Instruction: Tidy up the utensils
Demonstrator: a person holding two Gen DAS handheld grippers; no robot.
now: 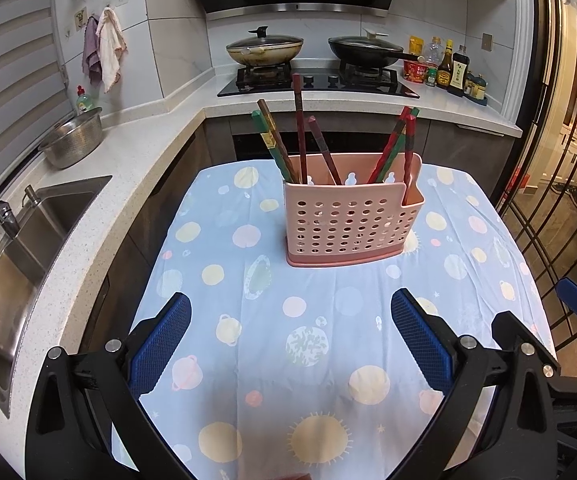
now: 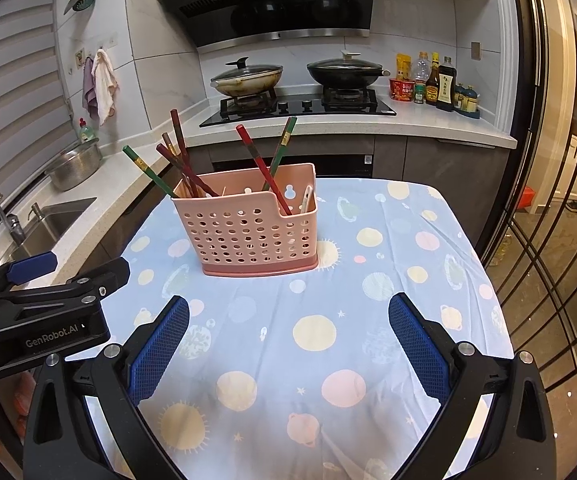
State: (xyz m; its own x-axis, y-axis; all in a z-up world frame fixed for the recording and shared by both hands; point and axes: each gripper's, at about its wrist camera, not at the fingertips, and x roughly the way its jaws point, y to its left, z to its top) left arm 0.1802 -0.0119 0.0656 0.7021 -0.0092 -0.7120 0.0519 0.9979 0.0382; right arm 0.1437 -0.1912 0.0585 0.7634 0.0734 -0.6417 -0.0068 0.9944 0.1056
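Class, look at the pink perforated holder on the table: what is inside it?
The pink holder holds red, green and brown chopsticks standing tilted, some at the left end, some at the right. Their lower ends are hidden behind its wall, and the holder's floor cannot be seen.

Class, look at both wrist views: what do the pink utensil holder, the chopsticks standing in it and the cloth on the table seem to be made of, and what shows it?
Pink utensil holder: likely moulded plastic, matte; its walls carry even rows of round holes.
Chopsticks: probably lacquered wood or bamboo, glossy red, green and brown with gold bands; the look leaves this open.
Tablecloth: thin printed fabric, matte, with soft creases.
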